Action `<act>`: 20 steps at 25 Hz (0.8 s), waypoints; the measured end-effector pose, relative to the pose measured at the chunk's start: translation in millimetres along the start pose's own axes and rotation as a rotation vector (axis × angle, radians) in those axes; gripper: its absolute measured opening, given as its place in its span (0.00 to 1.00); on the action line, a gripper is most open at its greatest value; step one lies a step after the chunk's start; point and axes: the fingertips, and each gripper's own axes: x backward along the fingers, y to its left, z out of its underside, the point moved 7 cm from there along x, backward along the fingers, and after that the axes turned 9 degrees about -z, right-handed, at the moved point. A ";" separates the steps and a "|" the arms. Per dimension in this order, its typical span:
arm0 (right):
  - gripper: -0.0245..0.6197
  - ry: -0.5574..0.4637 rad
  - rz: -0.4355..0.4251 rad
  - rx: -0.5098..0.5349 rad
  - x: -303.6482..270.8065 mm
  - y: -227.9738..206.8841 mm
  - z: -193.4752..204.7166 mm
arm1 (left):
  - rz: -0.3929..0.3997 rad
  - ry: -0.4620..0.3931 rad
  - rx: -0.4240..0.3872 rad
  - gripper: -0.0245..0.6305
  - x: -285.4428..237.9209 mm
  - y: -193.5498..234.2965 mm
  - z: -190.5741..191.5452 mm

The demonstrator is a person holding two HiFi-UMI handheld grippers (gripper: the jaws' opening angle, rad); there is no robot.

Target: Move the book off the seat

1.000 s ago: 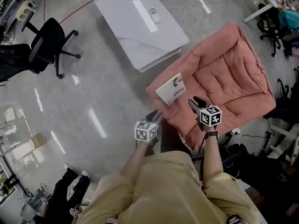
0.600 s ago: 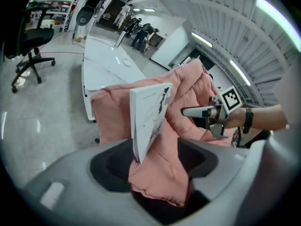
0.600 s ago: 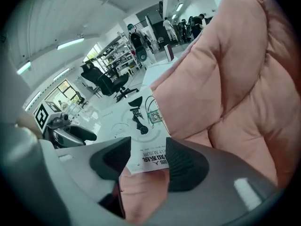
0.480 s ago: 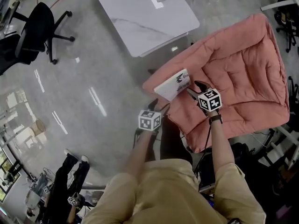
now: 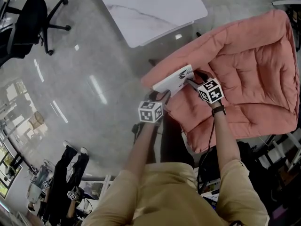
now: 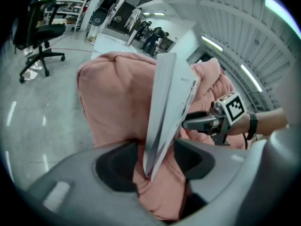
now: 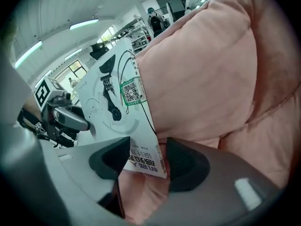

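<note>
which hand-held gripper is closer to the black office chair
Left. The left hand-held gripper is at the book's edge facing the office chair; the right hand-held gripper is on the book's far side, over the pink seat. Book between both jaws: left's just closing slightly, right's opening.

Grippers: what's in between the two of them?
The book, in the head view, on the pink seat. Its edges sit between the jaws of the left gripper, just been closing, and the right gripper, just been opening.

Head view steeply down from overhead; both gripper views close, seemingly from opposite sides of the shared book (image 5: pixel 174 80).
</note>
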 end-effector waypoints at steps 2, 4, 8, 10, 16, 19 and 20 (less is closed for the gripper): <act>0.41 -0.002 -0.019 0.006 -4.5 -1.1 -0.3 | -0.018 -0.008 0.021 0.36 -1.0 2.9 -2.0; 0.35 -0.005 -0.035 0.011 -7.0 -1.0 -2.0 | -0.030 -0.018 0.049 0.32 -0.6 3.4 -2.5; 0.34 -0.006 -0.032 0.011 -5.5 -0.2 -0.6 | -0.064 -0.031 0.056 0.21 0.9 0.4 0.4; 0.29 -0.002 -0.025 0.008 -1.8 2.1 2.2 | -0.084 -0.027 0.024 0.19 2.1 -1.2 2.7; 0.16 0.031 0.001 0.040 9.4 21.6 11.3 | -0.076 0.005 -0.026 0.14 10.8 -1.9 3.1; 0.13 0.038 0.021 0.039 17.4 41.9 20.5 | -0.081 0.012 -0.063 0.12 23.8 -9.1 5.9; 0.12 0.037 0.025 0.027 19.8 49.0 24.2 | -0.085 0.013 -0.070 0.12 28.8 -10.8 6.7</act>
